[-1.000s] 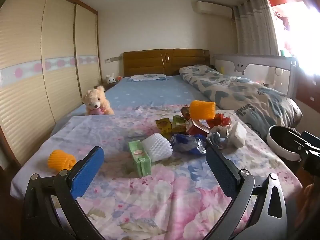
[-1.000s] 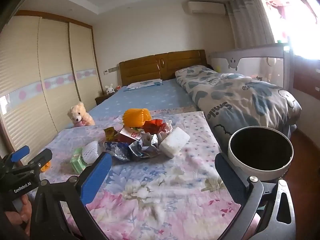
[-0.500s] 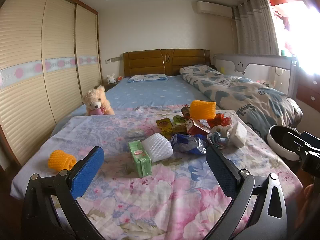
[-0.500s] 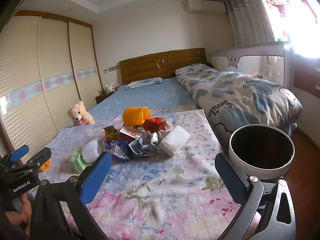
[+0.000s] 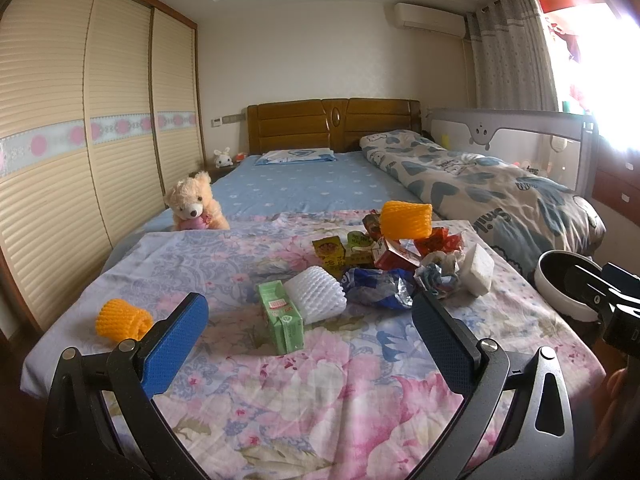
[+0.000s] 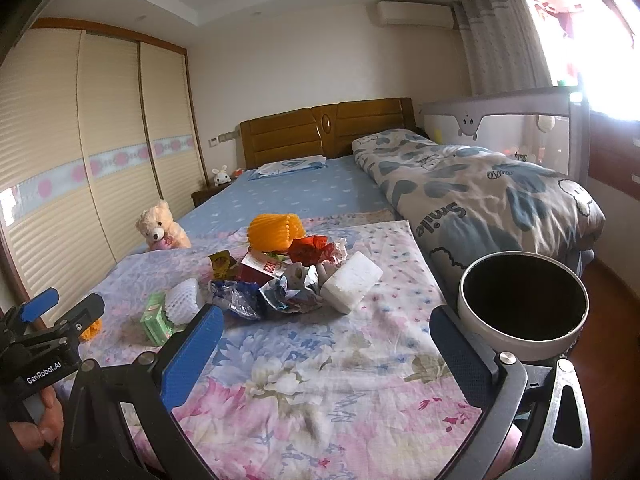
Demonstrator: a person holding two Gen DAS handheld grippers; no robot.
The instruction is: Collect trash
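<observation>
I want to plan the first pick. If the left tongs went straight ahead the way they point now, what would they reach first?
Probably the green carton, lying on the floral sheet between the open left tongs. The white foam net sits just behind it. Depth is hard to judge in this fisheye view.

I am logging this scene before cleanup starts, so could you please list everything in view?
Foam nets: 3; two orange, one white; orange near left edge, orange atop pile, white mid-sheet.
Green carton: 1, beside the white net.
Foam block: 1, white, right of pile.
Wrappers: several, mixed colours, heaped centre.
Floral sheet: 1, pink and blue, over bed end.
Bin: 1, white, dark inside, right of bed.
Teddy bear: 1, cream, bed's left.
Left gripper: open, empty.
Right gripper: open, empty.
</observation>
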